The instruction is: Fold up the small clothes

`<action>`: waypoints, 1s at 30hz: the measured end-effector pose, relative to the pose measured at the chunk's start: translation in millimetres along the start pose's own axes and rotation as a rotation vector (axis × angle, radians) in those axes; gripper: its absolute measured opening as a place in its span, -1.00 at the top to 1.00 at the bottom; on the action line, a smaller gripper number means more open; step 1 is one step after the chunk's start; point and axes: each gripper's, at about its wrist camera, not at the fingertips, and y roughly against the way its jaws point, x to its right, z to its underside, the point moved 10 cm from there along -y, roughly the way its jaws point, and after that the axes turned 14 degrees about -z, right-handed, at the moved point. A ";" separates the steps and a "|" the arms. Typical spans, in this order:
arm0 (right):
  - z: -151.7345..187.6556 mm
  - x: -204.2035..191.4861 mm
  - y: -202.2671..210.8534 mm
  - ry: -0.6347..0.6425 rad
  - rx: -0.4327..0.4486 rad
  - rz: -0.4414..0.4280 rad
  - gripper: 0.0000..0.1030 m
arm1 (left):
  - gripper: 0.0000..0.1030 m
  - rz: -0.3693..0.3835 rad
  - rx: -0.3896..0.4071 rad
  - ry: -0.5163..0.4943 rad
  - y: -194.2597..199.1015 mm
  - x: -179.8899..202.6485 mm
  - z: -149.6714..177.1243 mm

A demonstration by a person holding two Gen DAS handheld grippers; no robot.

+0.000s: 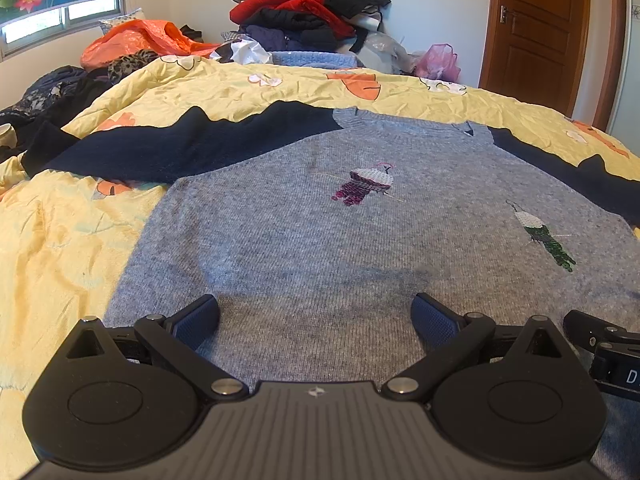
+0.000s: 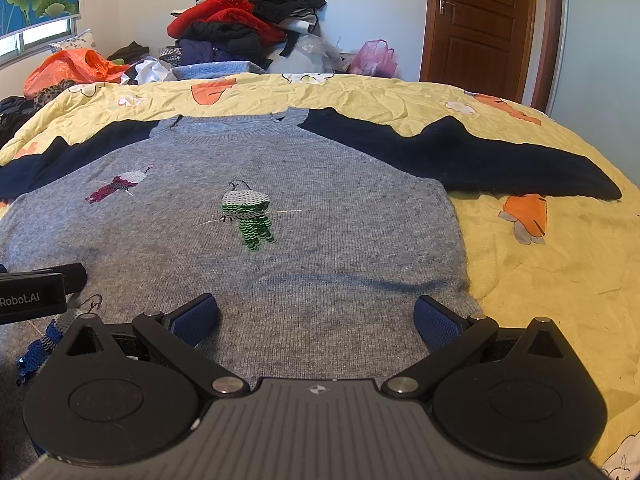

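Left wrist view: a grey knit sweater with navy sleeves lies flat, front up, on the yellow flowered quilt, filling the middle of the frame. A purple sequin bird sits near its centre, a green one at 3 o'clock. The left gripper hangs over the hem at 6 o'clock, blue pads spread wide, gripping nothing. From the right wrist, the right gripper is likewise spread wide and empty over the hem, with the green bird ahead at 12 o'clock. At 9 o'clock the neighbouring gripper's body reads "Robot.AI". Piled clothes and a wooden door stand beyond the bed.
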 end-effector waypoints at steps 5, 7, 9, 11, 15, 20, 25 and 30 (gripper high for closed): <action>-0.2 -0.5 -0.2 0.000 0.000 0.001 -1.00 | -1.00 0.007 0.000 0.001 0.5 0.4 -0.2; 0.9 -0.4 0.8 -0.001 -0.001 -0.001 -1.00 | -1.00 0.011 0.000 0.003 0.8 0.4 -0.3; 1.5 -0.4 1.7 -0.002 -0.001 0.000 -1.00 | -1.00 0.013 0.001 0.005 1.0 0.2 -0.2; 1.9 1.0 0.5 -0.003 -0.002 -0.002 -1.00 | -1.00 0.016 0.001 0.008 1.2 -0.3 -0.3; -0.2 2.6 0.7 0.006 -0.017 -0.023 -1.00 | -1.00 0.017 0.001 0.009 1.3 -0.6 -0.3; -23.1 22.7 10.8 0.062 -0.028 -0.149 -1.00 | -1.00 0.015 0.001 0.008 1.1 -1.3 -0.3; -79.4 121.7 30.8 -0.043 0.104 -0.086 -0.99 | -1.00 0.010 0.000 0.009 -0.1 -1.3 -0.9; -107.9 290.6 58.5 -0.570 0.361 -0.026 -0.97 | -1.00 0.009 0.000 0.009 -0.3 -0.8 -1.0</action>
